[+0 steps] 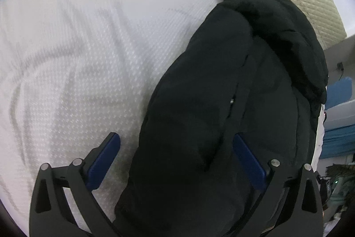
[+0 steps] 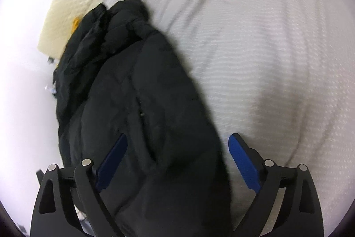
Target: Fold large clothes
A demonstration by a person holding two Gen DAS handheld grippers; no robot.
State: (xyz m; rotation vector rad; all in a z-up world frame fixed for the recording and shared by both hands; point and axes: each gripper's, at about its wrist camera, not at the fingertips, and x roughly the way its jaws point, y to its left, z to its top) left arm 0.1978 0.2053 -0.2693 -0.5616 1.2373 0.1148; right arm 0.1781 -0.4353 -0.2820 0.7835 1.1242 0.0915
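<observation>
Blk jacket (image 1: 210, 103) on white textured bedsheet (image 1: 77, 59).

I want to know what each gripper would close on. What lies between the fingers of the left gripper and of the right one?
Both straddle the black jacket on the white bedcover: left gripper in the left wrist view, right gripper in the right; both stand open.

Black jacket (image 1: 210, 103): near end cut off by the lower frame edge between the fingers (image 1: 104, 159). Right wrist view motion-blurred. Small yellow item (image 2: 76, 22), far beyond the fingers, mostly hidden behind jacket; unidentifiable.
</observation>
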